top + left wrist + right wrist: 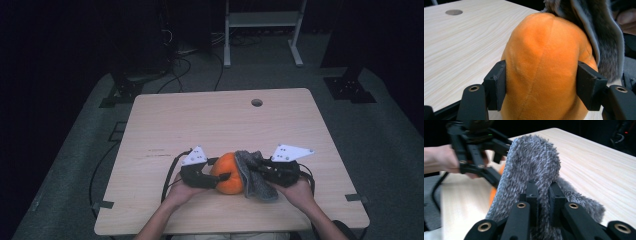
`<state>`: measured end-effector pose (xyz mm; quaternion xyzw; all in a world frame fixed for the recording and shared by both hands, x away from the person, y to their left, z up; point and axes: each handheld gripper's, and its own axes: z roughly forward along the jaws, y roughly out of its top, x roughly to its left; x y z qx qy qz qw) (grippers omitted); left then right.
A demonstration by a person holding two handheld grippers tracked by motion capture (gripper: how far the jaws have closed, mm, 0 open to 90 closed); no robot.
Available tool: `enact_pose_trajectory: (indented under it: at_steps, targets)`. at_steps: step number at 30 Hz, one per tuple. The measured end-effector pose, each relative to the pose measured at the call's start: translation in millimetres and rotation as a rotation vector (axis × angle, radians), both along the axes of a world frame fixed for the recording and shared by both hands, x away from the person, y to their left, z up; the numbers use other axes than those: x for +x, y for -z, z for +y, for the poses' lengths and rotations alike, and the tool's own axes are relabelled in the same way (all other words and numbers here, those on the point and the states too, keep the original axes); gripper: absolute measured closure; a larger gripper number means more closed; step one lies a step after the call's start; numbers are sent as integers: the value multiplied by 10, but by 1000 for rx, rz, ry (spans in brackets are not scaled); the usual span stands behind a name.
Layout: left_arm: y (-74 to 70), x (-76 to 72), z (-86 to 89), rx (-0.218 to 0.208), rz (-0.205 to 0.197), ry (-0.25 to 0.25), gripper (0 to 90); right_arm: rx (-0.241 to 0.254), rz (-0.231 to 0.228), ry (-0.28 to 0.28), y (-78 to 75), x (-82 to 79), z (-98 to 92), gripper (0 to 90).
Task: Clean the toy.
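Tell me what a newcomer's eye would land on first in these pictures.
The bright orange plush toy stands out at once, near the front edge of the pale wooden table, squeezed between the jaws of the left gripper. Right beside it, touching its right side, hangs a shaggy grey cloth, pinched tight by the right gripper. Around the table the room is dark.

Near the front edge of the table (165, 120), roughly at its middle, sits a plush ball (228, 174). A shaggy cloth (254, 175) lies draped against its right side, touching it. The left gripper (212, 176) stands to the ball's left, the right gripper (261, 169) to the cloth's right (each meeting its own thing). A cable hole (257, 102) lies near the far edge, well apart.
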<state>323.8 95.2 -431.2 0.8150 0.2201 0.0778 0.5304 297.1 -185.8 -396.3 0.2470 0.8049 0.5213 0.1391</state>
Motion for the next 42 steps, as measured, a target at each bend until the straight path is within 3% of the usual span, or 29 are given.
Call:
enact_pose_trajectory:
  at_steps: [3, 6, 8, 11, 15, 20, 25, 27, 30, 33, 38, 42]
  targets:
    - [-18, -59, -99, 35, -46, 12, 334, 1, -29, -42, -33, -93, 94, 807]
    - [-18, -147, -161, 72, -108, 44, 330, 6, -51, -84, -107, -105, 228, 806]
    - [-19, -170, -164, 86, -124, 53, 331, -2, -71, -90, -148, -74, 303, 805]
    - [4, -133, -100, 55, -99, 38, 338, 9, -73, -70, -173, 27, 301, 806]
    - [18, -80, -3, 19, -52, 26, 330, 14, -60, -7, -137, 138, 151, 806]
    - [42, 21, 78, -39, 22, -14, 323, 1, -3, 31, 29, 112, -73, 806]
    - [23, -11, -19, -22, 10, -31, 324, 44, 6, -35, 55, -67, -51, 805]
    - [14, -43, -56, -3, -14, -23, 325, 24, -20, -55, 9, -117, 37, 805]
    - [6, -92, -73, 28, -52, -3, 329, 29, -36, -62, -51, -61, 115, 805]
    - [0, -126, -78, 47, -76, 17, 330, 64, -31, -42, -82, 62, 126, 805]
    - [25, -67, 27, 8, -29, -2, 316, 61, -16, 18, -35, 181, 28, 804]
    - [37, -5, 89, -32, 25, -48, 308, 35, 21, 46, 110, 153, -102, 804]
